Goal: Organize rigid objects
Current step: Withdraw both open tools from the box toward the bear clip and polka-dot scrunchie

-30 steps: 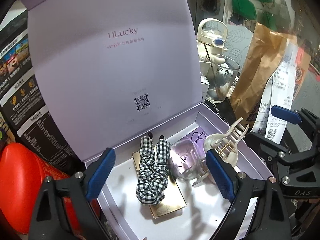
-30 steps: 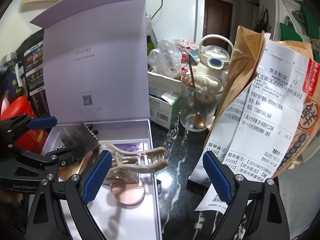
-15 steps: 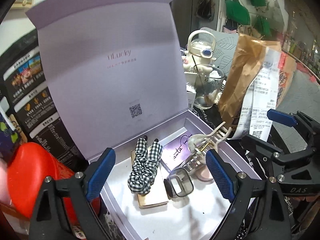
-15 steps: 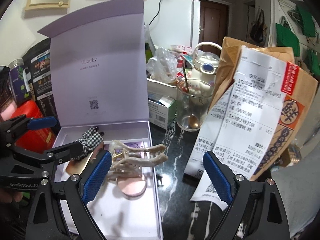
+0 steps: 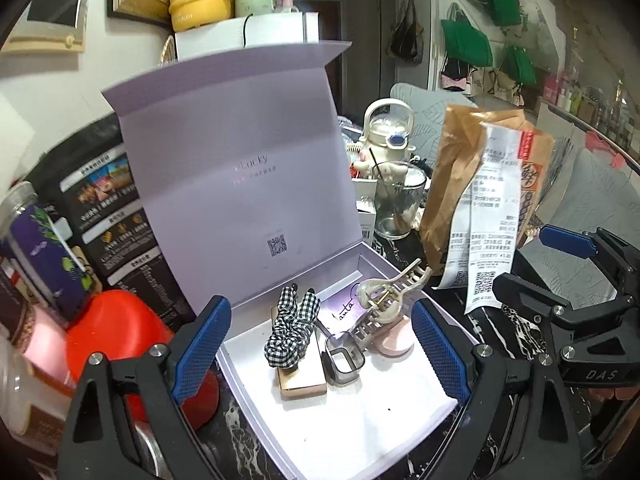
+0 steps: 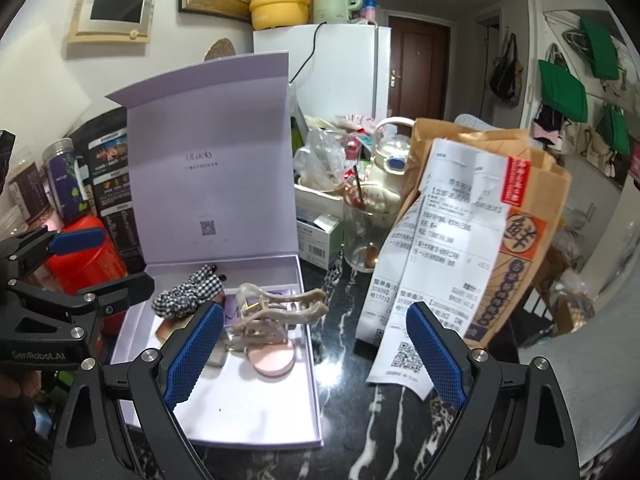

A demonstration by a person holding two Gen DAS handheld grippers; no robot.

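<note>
A lavender gift box (image 5: 360, 432) (image 6: 256, 408) lies open on the dark marble counter, its lid (image 5: 240, 176) standing upright behind it. Inside lie a checked scrunchie (image 5: 292, 332) (image 6: 188, 294) on a gold case (image 5: 300, 388), a cream claw clip (image 5: 384, 304) (image 6: 276, 314), a small grey clip (image 5: 344, 364) and a pink round compact (image 5: 394, 340) (image 6: 270, 358). My left gripper (image 5: 320, 356) hangs open above the box with nothing between its fingers. My right gripper (image 6: 314, 354) is open too, over the box's right edge and the counter.
A brown paper bag with long receipts (image 6: 480, 248) stands right of the box. A glass with a spoon (image 6: 364, 236) and a cream kettle (image 5: 386, 136) sit behind. A red container (image 5: 116, 336), a jar (image 5: 44, 252) and dark packets crowd the left side.
Both grippers have drawn back and up from the box, still open. The box and its contents look smaller and farther; the grey clip has come into view beside the gold case.
</note>
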